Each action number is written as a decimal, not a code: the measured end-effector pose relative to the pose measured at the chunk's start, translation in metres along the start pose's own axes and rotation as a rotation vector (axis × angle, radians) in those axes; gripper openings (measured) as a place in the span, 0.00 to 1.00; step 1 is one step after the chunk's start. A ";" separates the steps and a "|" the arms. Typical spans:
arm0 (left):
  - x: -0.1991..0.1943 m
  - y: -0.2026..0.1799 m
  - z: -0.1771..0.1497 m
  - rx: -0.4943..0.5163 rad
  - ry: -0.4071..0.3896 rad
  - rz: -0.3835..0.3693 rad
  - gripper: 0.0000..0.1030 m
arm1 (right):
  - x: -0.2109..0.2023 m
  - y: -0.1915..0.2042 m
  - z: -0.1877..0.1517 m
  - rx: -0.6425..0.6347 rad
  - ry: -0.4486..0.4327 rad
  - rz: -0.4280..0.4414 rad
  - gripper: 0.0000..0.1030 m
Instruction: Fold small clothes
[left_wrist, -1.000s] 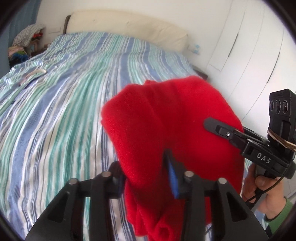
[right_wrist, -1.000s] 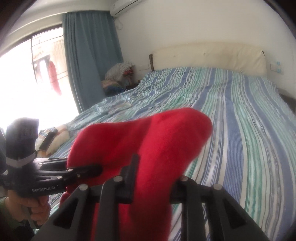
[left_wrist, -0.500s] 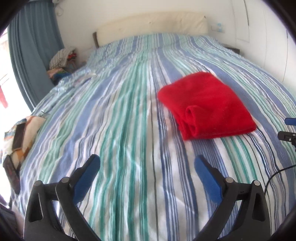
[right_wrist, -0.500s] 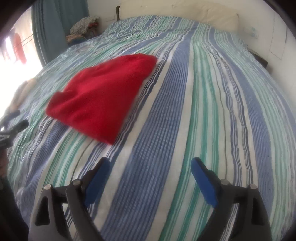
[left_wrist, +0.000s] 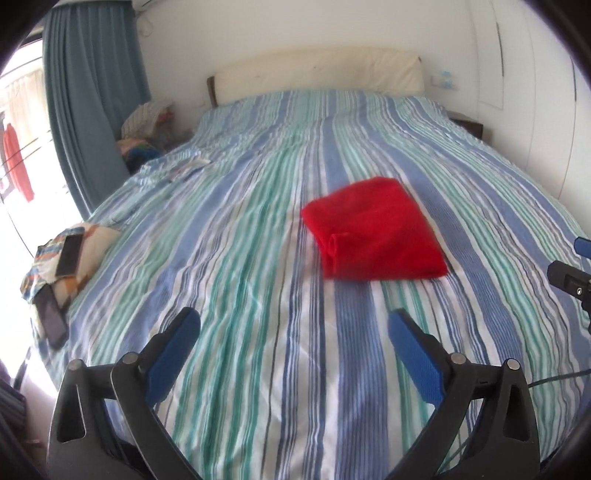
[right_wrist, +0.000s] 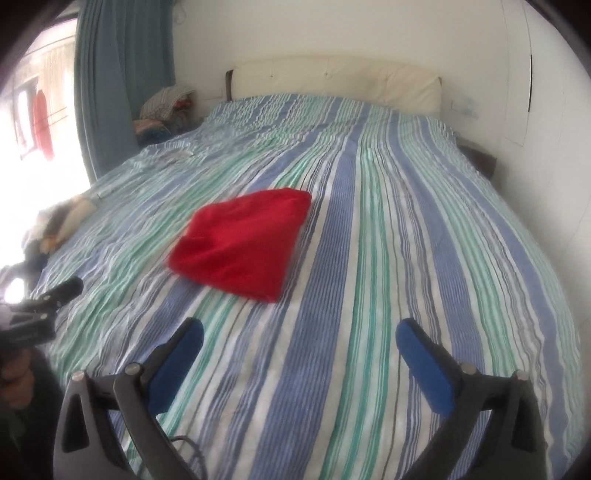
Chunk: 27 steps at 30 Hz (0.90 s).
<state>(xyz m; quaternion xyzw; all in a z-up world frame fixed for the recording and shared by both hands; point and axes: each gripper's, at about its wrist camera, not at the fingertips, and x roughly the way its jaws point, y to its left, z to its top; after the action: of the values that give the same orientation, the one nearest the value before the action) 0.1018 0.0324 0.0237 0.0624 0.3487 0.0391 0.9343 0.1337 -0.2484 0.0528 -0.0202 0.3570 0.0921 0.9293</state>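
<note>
Lying folded on the striped bed (left_wrist: 229, 236), the red garment (left_wrist: 373, 232) sits well ahead of both grippers, touching neither. Left gripper (left_wrist: 291, 332) and right gripper (right_wrist: 299, 336) hang above the sheet with jaws released and spread wide. One second ago both were clenched on the raised cloth; since half a second ago they have backed away slightly.

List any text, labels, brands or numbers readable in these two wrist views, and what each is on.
None can be read.
Left gripper body, seen at the left edge of the right wrist view: a faint pale marking, too blurred to read.
Right gripper tip, at the right edge of the left wrist view: no lettering shows.
Red garment, striped bedspread and the two phones: no print visible.
</note>
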 end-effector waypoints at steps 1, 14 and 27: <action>-0.004 0.000 -0.004 -0.001 0.001 -0.001 0.99 | -0.004 0.006 -0.002 0.005 -0.001 0.008 1.00; -0.017 -0.009 -0.020 0.012 0.030 -0.066 1.00 | -0.013 0.048 -0.035 0.003 0.088 0.050 1.00; -0.008 -0.008 -0.005 -0.064 0.076 -0.075 1.00 | -0.027 0.056 -0.009 -0.046 0.047 -0.092 1.00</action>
<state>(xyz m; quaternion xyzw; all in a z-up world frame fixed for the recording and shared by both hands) 0.0927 0.0242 0.0241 0.0180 0.3845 0.0177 0.9228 0.0979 -0.1984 0.0659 -0.0600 0.3754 0.0568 0.9232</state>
